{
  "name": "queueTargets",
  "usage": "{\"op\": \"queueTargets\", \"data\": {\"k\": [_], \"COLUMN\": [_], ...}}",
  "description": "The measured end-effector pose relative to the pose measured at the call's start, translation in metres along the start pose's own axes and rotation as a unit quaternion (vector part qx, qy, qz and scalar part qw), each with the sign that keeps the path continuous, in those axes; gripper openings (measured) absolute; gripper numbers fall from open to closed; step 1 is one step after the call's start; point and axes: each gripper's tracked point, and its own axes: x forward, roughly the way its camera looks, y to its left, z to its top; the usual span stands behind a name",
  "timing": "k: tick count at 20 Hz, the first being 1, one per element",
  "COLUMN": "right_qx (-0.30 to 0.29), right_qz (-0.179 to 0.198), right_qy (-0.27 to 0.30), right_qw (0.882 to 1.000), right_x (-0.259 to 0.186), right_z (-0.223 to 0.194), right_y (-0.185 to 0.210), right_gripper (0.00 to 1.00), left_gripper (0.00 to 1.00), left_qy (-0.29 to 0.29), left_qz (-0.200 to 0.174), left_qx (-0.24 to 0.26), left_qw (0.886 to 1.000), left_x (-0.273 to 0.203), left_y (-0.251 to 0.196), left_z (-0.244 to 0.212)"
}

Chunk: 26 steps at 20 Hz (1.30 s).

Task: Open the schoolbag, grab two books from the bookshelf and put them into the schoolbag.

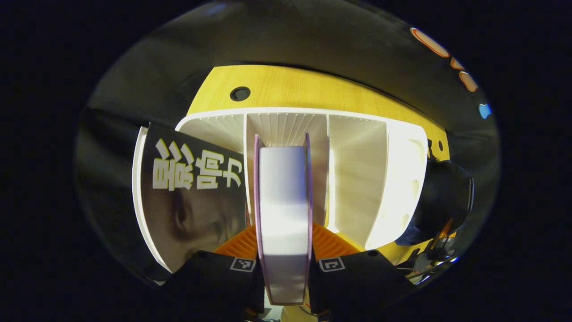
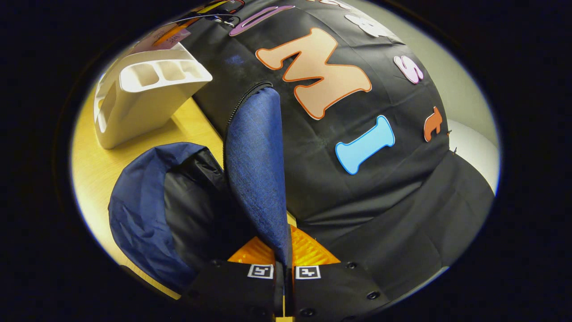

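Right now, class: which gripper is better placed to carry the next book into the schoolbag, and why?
Left. The left gripper is already shut on the purple-edged book at the bookshelf. The right gripper is occupied pinching the schoolbag's flap, holding the schoolbag open.

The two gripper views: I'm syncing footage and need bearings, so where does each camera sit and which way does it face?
Left gripper view: rides the left gripper, facing the white plastic bookshelf on the yellow wooden table; its fingers clamp a white-paged book with purple covers, beside a dark-covered book.
Right gripper view: rides the right gripper, looking across the navy fabric schoolbag; its fingers pinch the schoolbag's blue flap, holding it up.
Shared: the bookshelf and the table.
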Motion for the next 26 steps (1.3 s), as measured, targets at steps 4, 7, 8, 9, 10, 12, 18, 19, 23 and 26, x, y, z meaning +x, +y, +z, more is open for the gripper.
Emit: {"op": "queueTargets", "data": {"k": [4, 7, 8, 9, 10, 12, 18, 19, 23, 26], "right_qx": [0.005, 0.01, 0.012, 0.013, 0.014, 0.018, 0.034, 0.037, 0.051, 0.066], "right_qz": [0.002, 0.005, 0.006, 0.007, 0.009, 0.012, 0.015, 0.016, 0.021, 0.024], "right_qy": [-0.002, -0.005, -0.006, -0.007, -0.008, -0.01, -0.012, -0.012, -0.011, -0.011], "right_qw": [1.0, 1.0, 1.0, 1.0, 1.0, 1.0, 0.999, 0.999, 0.998, 0.997], "right_x": [-0.004, -0.005, -0.004, -0.005, -0.005, -0.005, -0.004, -0.004, -0.003, -0.003], "right_z": [-0.003, -0.005, -0.005, -0.006, -0.008, -0.009, -0.013, -0.013, -0.017, -0.018], "right_y": [-0.002, -0.005, -0.006, -0.006, -0.006, -0.007, -0.013, -0.014, -0.018, -0.019], "right_gripper": [0.04, 0.04, 0.04, 0.04, 0.04, 0.04, 0.04, 0.04, 0.04, 0.04], "left_gripper": [0.36, 0.34, 0.36, 0.36, 0.36, 0.36, 0.36, 0.36, 0.36, 0.34], "left_qy": [-0.006, -0.013, -0.012, -0.012, -0.014, -0.02, -0.068, -0.076, -0.105, -0.123], "left_qz": [-0.009, -0.012, -0.014, -0.016, -0.017, -0.021, -0.046, -0.051, -0.072, -0.105], "left_qx": [-0.015, -0.024, -0.031, -0.038, -0.047, -0.058, -0.077, -0.079, -0.084, -0.083], "left_qw": [1.0, 1.0, 0.999, 0.999, 0.999, 0.998, 0.994, 0.993, 0.988, 0.983], "left_x": [-0.016, -0.036, -0.042, -0.05, -0.058, -0.075, -0.137, -0.147, -0.178, -0.188], "left_y": [-0.003, -0.005, -0.004, -0.003, -0.003, -0.001, -0.007, -0.009, -0.025, -0.049], "left_z": [-0.004, -0.011, -0.015, -0.018, -0.021, -0.027, -0.039, -0.043, -0.056, -0.066]}}
